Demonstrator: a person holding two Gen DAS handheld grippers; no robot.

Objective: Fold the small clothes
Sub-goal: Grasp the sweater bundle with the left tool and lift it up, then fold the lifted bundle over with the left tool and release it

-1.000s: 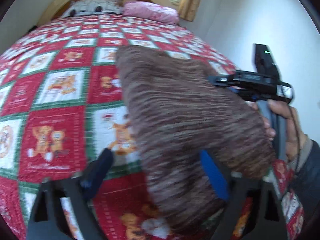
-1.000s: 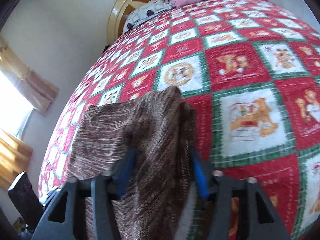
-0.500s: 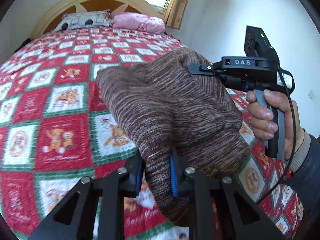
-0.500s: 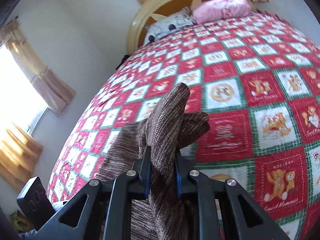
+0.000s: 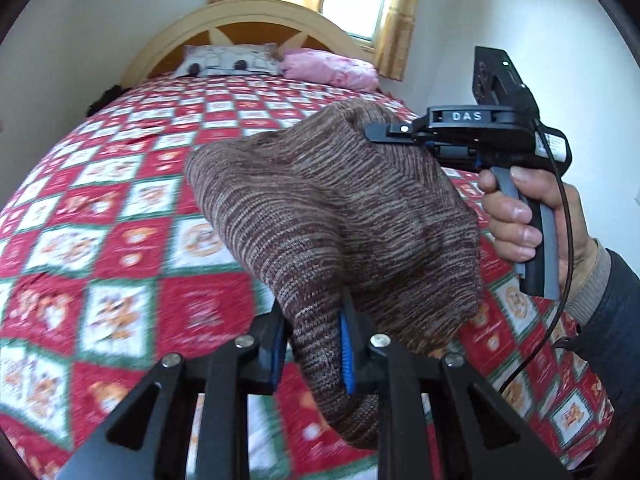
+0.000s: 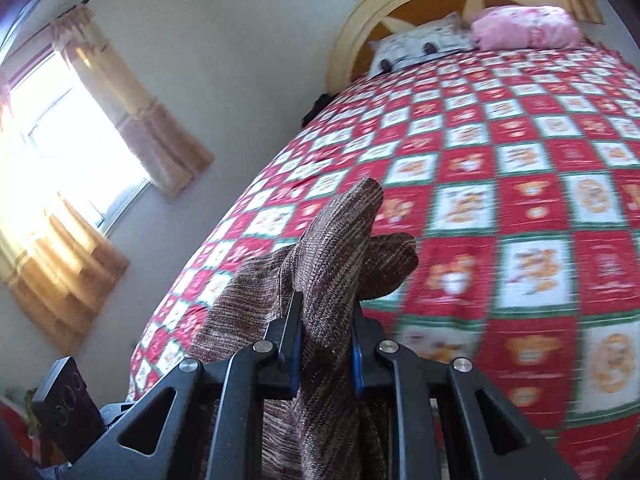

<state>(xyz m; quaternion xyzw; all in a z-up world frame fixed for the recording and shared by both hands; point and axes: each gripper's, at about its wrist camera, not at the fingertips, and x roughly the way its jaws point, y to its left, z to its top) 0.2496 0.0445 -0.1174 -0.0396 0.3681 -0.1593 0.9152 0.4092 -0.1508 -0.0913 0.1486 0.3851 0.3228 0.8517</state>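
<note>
A brown striped knit garment [image 5: 340, 216] hangs in the air above the bed, held at two points. My left gripper [image 5: 312, 348] is shut on its near lower edge. My right gripper [image 6: 326, 340] is shut on another bunched edge of the garment [image 6: 336, 256]. The right gripper also shows in the left wrist view [image 5: 384, 132], pinching the cloth's far upper corner, with a hand on its handle. The cloth between the two grippers sags in a fold. Its underside is hidden.
The bed has a red, white and green checked quilt [image 5: 100, 208] with bear pictures. A grey-white pillow [image 5: 228, 60] and a pink pillow [image 5: 332, 70] lie at the arched headboard [image 5: 240, 16]. White walls and curtained windows [image 6: 80, 152] surround the bed.
Both grippers closed on the garment and lifted it off the quilt. Both views have tilted up, showing more of the headboard and walls.
</note>
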